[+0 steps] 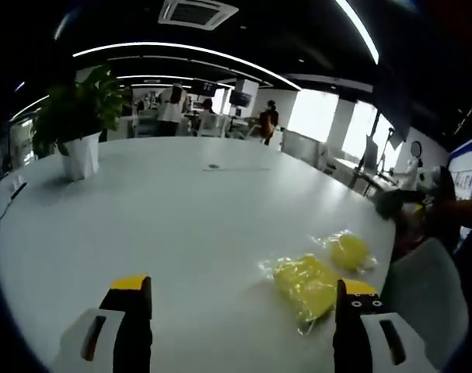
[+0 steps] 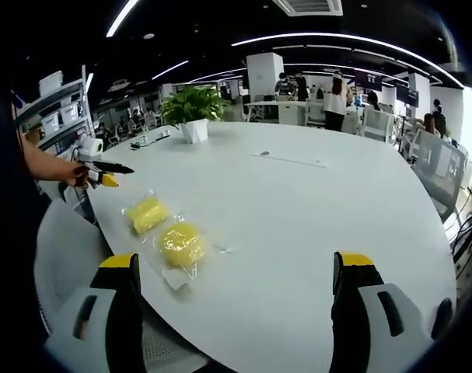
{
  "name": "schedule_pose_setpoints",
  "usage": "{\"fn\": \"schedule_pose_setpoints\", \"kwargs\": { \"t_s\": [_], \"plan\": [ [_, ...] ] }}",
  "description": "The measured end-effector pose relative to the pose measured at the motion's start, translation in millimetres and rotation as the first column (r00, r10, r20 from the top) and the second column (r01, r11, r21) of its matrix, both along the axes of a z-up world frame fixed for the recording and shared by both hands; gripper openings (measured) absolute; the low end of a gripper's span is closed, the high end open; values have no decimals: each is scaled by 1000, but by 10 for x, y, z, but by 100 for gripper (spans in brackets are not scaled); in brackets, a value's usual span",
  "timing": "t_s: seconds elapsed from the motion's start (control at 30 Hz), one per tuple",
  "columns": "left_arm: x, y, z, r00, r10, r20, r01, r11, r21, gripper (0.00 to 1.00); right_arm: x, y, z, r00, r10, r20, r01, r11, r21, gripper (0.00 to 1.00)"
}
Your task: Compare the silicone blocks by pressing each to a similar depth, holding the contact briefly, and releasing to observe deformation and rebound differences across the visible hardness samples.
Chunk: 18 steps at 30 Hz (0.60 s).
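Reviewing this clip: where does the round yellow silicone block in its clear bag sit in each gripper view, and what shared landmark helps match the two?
Left gripper view: the round yellow block lies right of centre, beyond the larger yellow bagged block, near the table edge.
Right gripper view: it lies lower left, nearer than the other bagged block.
Shared landmark: the potted plant on the white table.

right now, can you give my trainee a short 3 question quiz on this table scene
1. True or false: the right claw is pressing a yellow block.
2. How many bagged yellow blocks lie on the white table? A) one B) two C) four
3. Fill in: beyond the blocks, on the table, stands a potted ____.

Key:
1. False; both claws, left claw too, hang open, off the round block and the other block.
2. B
3. plant
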<state>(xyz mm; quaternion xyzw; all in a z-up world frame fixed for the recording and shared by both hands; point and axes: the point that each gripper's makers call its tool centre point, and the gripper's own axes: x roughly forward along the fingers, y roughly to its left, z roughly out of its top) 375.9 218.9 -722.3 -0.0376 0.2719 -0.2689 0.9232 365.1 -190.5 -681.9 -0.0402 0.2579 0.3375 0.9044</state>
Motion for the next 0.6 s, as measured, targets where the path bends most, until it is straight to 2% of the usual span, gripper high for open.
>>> {"fn": "schedule_pose_setpoints", "kwargs": {
  "t_s": [0.23,0.37,0.6],
  "plan": [
    [-117,59,65,1000,10,26,-10,1000,2,100,-21,-43,-91,1000,-5,-15,5,1000,-3,97],
    [-210,55,165,998,24,57,-24,1000,2,100,-13,-74,-126,1000,-13,-8,13,1000,4,97],
    [-369,73,314,995,64,75,-61,997,-37,100,-33,13,-180,1000,24,-9,-24,1000,-6,97]
  ]
}}
